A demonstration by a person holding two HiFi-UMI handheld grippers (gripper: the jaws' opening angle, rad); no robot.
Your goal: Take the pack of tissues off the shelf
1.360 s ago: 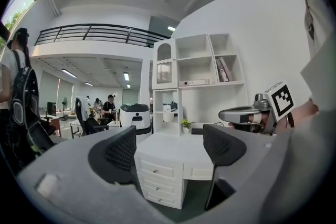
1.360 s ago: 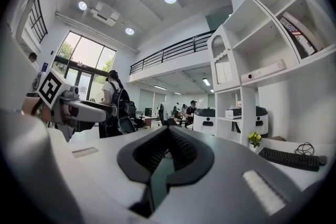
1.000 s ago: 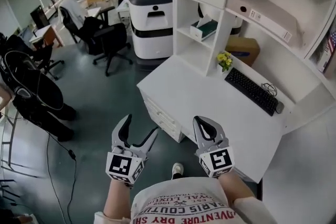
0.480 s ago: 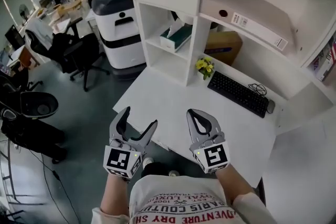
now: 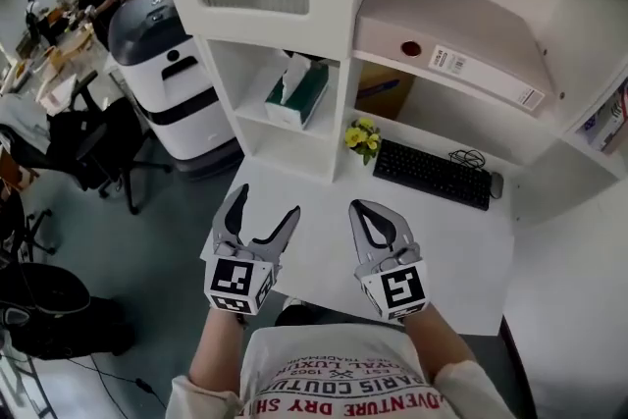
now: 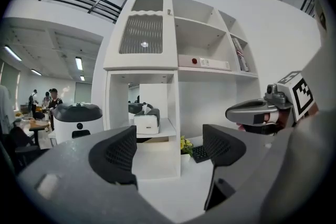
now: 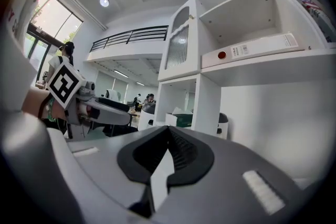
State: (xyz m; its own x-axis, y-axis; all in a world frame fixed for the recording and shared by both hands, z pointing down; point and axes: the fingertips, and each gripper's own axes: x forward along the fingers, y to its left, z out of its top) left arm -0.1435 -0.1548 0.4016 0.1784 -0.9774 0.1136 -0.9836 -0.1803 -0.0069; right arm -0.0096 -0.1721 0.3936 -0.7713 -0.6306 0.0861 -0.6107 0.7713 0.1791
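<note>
Moved since a second ago: both grippers, carried from open floor up to the desk (image 5: 442,235) edge. The shelf unit sat farther off then and now fills the upper head view.

1. Left gripper (image 5: 265,211). Jaws wide apart, nothing between them. It points roughly level at the shelf unit. I judge I am holding it open because it is the one lined up to take the pack.
2. Right gripper (image 5: 365,211). Jaws together, nothing in them. It rides just beside the left one over the desk's near edge, idle by my reading.
3. Pack (image 5: 299,93). Green-and-white box with a tissue poking from the top. It lies on the shelf (image 5: 257,121) in the open compartment under the frosted door, well apart from both grippers and untouched. In the left gripper view it shows just left of the gap between the jaws, far beyond them.
4. Flowers (image 5: 361,137). Yellow, on the desk at the foot of the upright beside that compartment. I would steer clear of them on the reach.
5. Keyboard (image 5: 432,174). On the desk, right of the flowers, off my line.
6. Binder (image 5: 451,54). On the higher shelf to the right, not needed.

Task status, by my judgement: approach only, and the reach across the desk is yet to come.
</note>
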